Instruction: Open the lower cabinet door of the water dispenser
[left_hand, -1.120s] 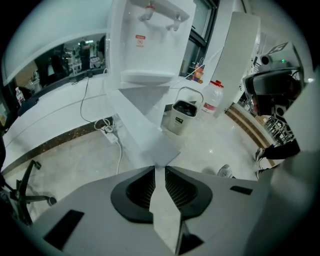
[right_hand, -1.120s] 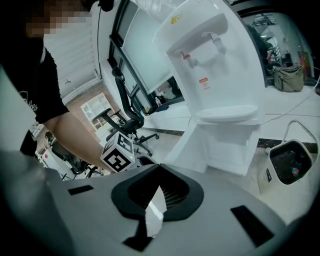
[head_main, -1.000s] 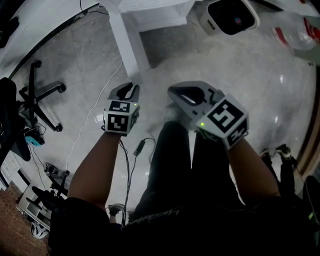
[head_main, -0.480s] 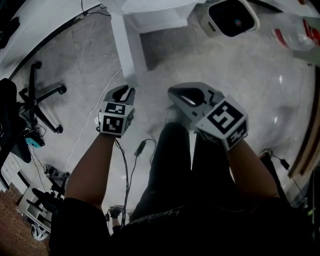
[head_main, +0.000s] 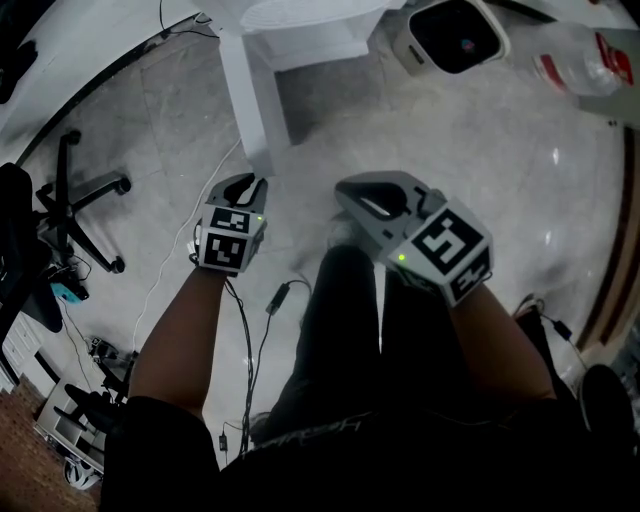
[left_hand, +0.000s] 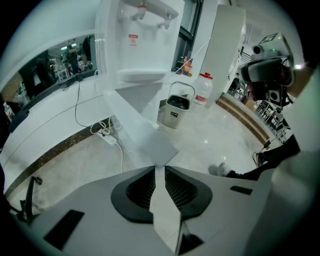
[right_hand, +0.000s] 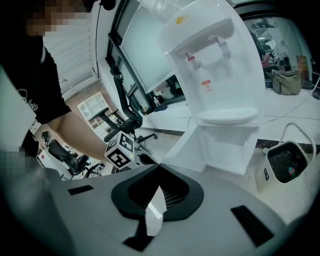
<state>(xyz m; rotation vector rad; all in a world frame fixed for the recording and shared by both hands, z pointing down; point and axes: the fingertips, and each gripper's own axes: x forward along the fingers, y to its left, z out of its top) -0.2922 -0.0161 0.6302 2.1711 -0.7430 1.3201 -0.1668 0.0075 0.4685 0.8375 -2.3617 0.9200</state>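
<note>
White door (head_main: 250, 100) is what your next move turns on. In the head view it runs as a long narrow panel from the dispenser (head_main: 310, 35) at the top down toward you, standing well out from the cabinet front and over the floor (head_main: 450, 130). Its near free edge ends right at the left tongs (head_main: 255, 183), so the left hand is the nearer one by far. The left gripper view shows that edge (left_hand: 145, 135) passing between the pads, with the left tongs (left_hand: 157, 167) clamped on it and the dispenser (left_hand: 140, 40) straight ahead beyond the panel. The hinge side therefore lies away from you and the held edge toward you, so any further swing would, I judge, go sideways around that far end and not along the panel's length. To the right, your right tongs (head_main: 348, 188) hang clear of the door, well apart from it. In their own view the right tongs (right_hand: 159, 167) are together on nothing and point toward the dispenser (right_hand: 220, 75).
</note>
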